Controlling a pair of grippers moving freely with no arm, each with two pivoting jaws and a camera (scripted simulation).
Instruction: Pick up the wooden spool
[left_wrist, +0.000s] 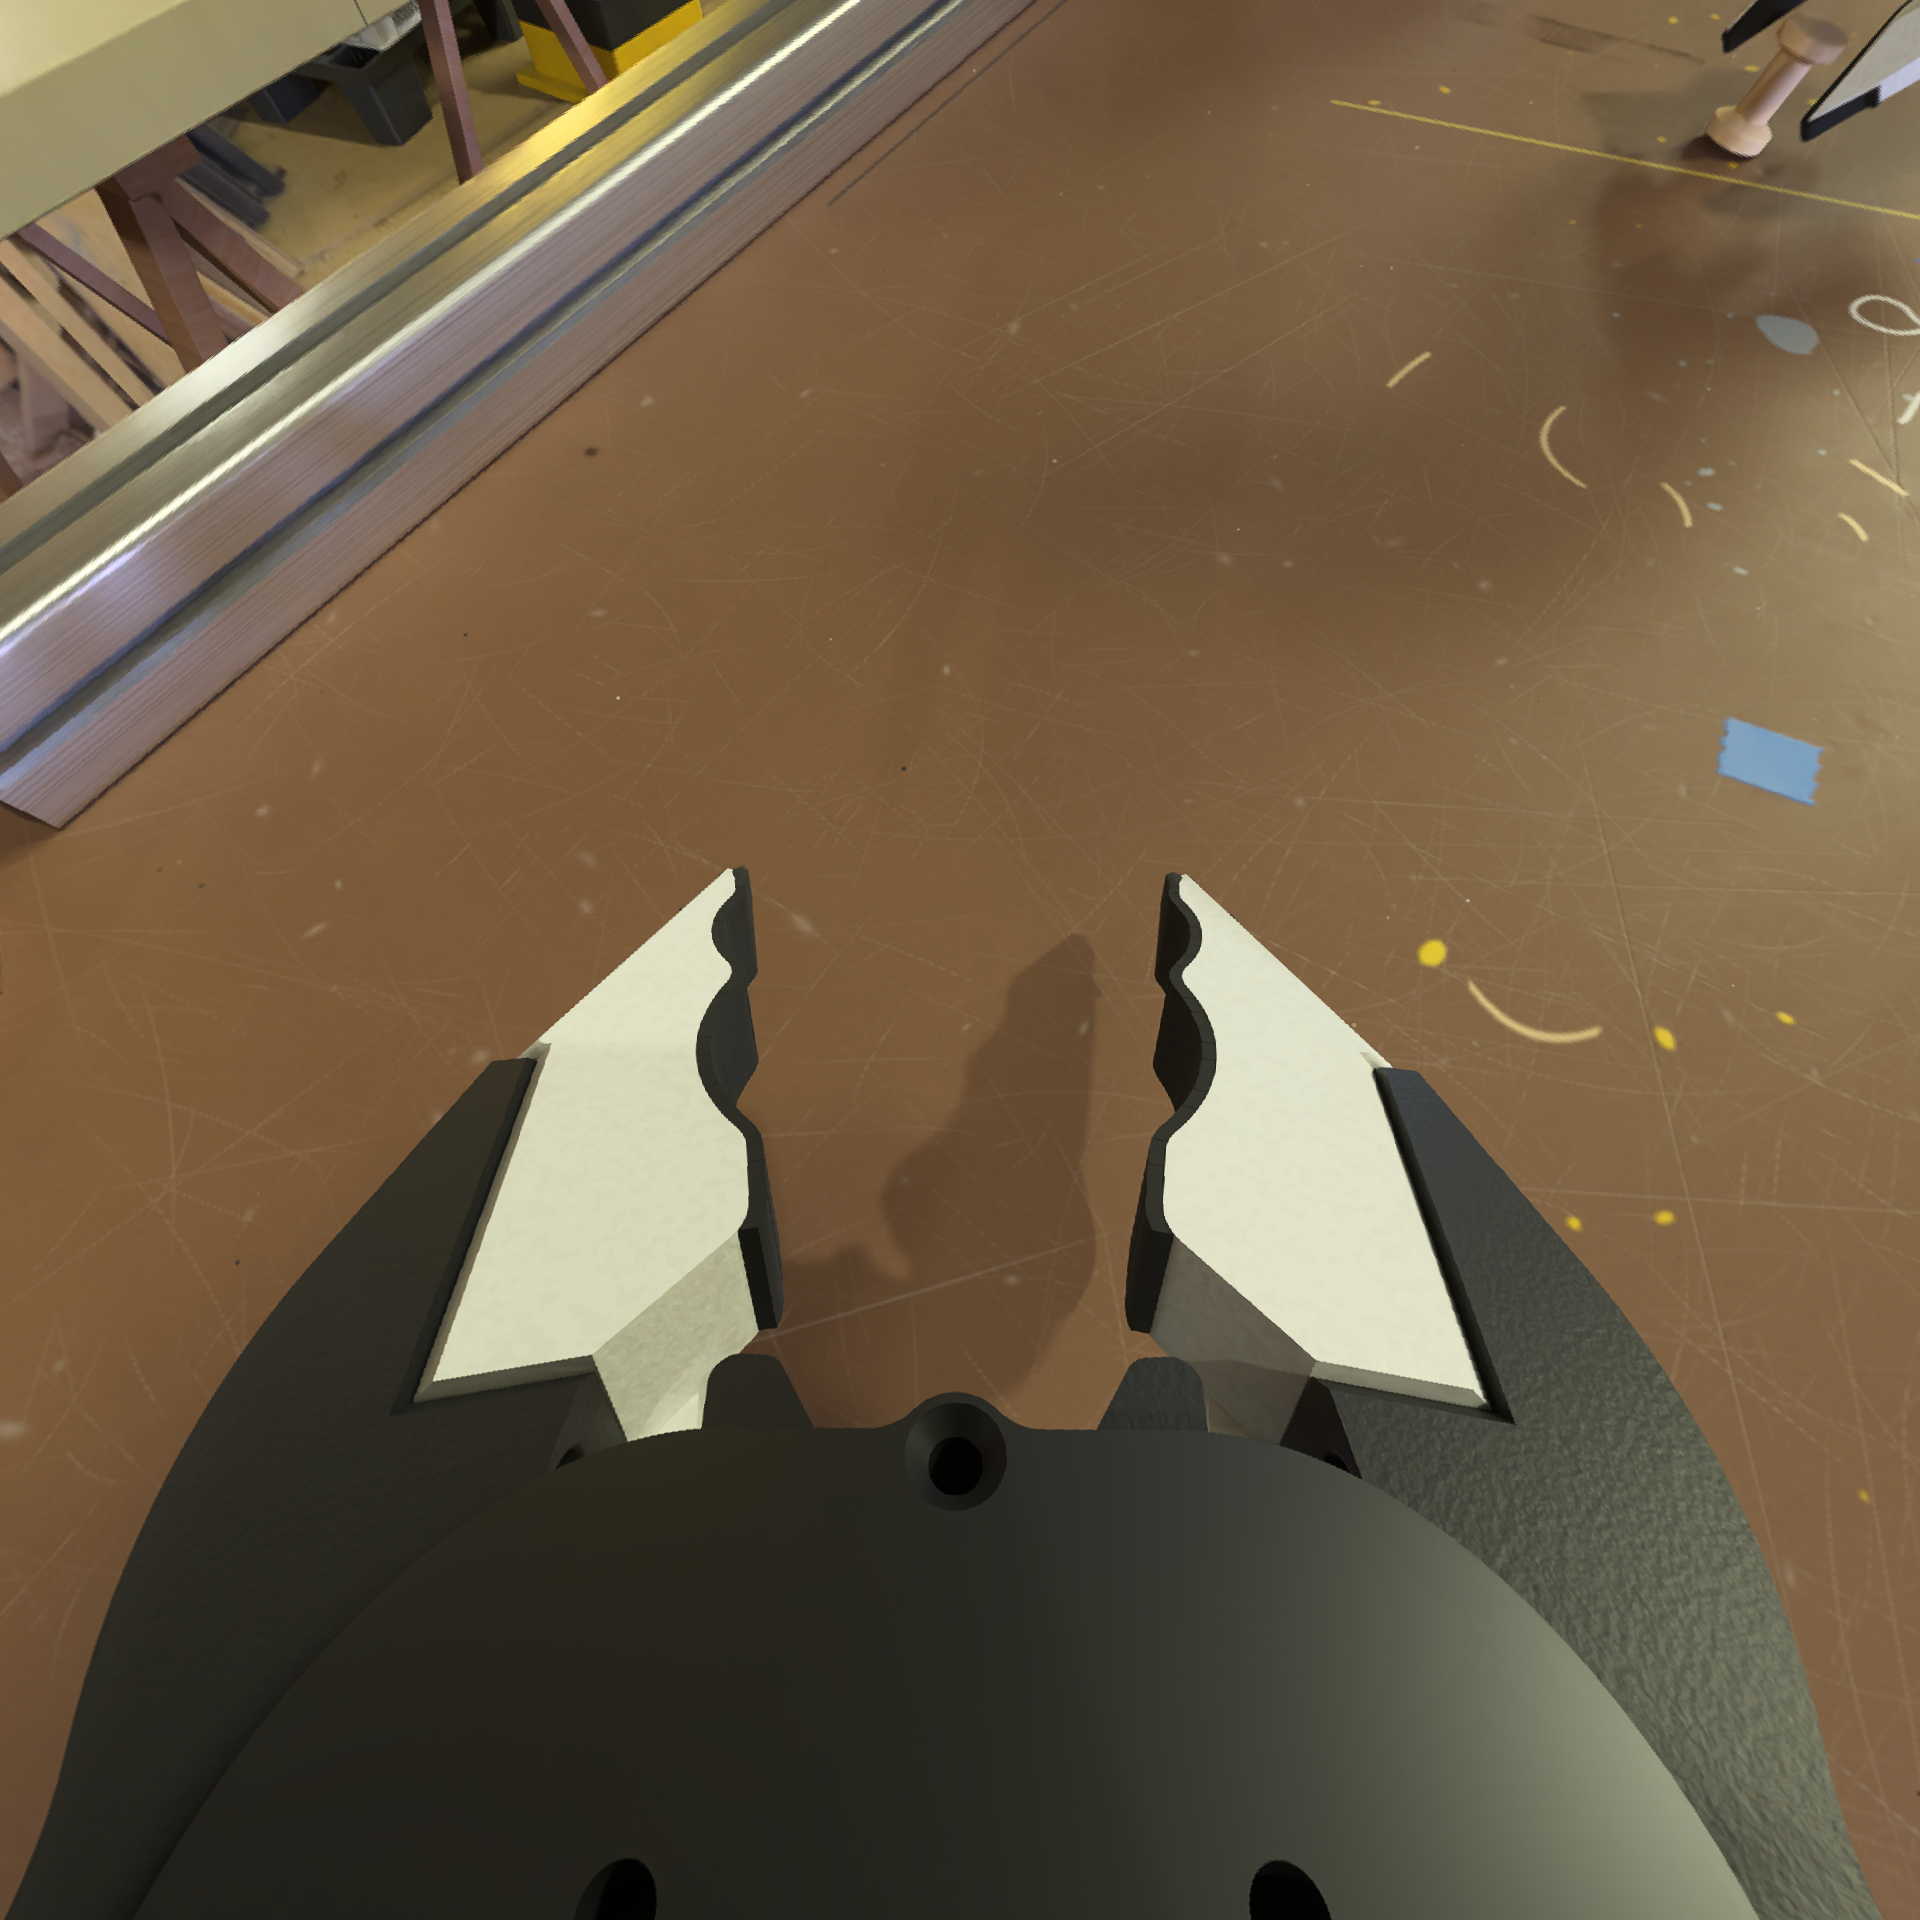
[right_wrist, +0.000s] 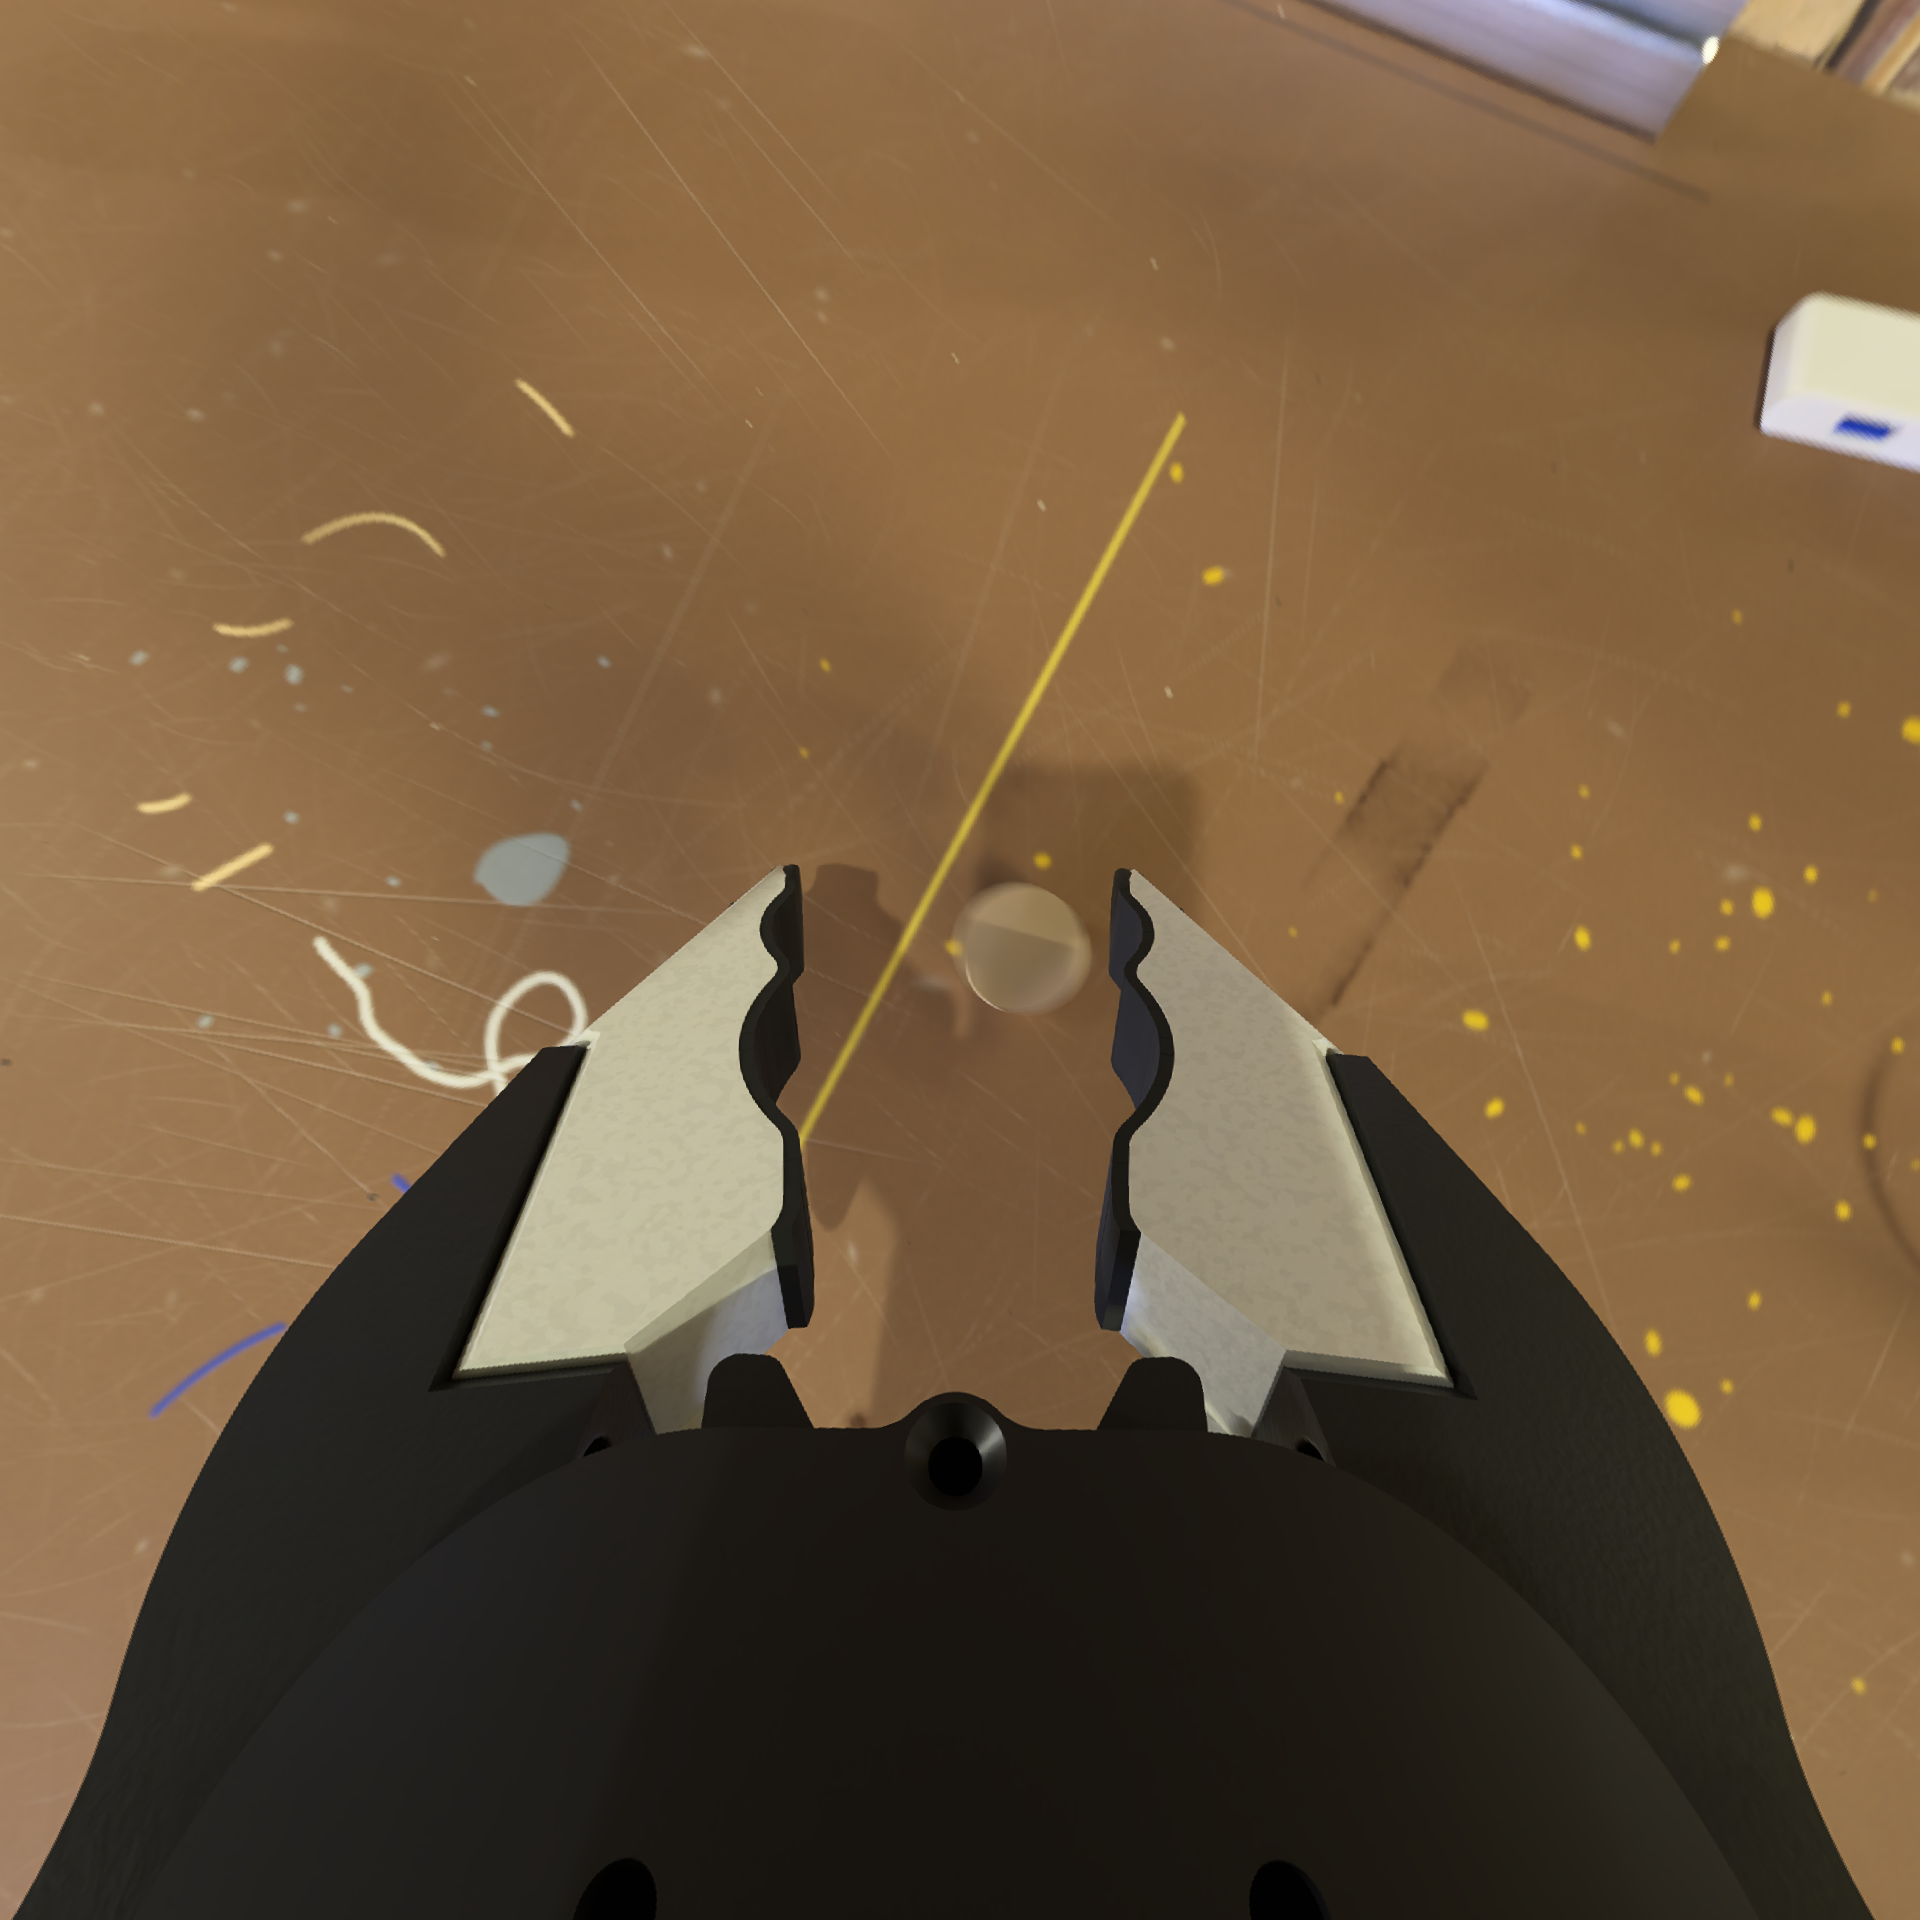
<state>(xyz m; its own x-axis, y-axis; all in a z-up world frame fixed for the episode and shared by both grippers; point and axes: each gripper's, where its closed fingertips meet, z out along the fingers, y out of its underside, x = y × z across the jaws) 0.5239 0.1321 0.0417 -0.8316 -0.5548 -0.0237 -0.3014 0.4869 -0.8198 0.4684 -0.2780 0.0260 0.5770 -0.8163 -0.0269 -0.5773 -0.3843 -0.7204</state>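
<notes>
Right wrist view: brown scratched worktop (right_wrist: 623, 260), paint-flecked. Right gripper (right_wrist: 956, 883), fingers apart, nothing held, poised above wooden spool (right_wrist: 1023, 961), which stands on end between the fingertips, nearer the right one, beside a yellow line (right_wrist: 1039, 675). Left gripper (left_wrist: 956, 883), also spread and empty, well apart. Step judged: final approach. Next move calls for descent, slight recentring, closing on the shaft.
</notes>
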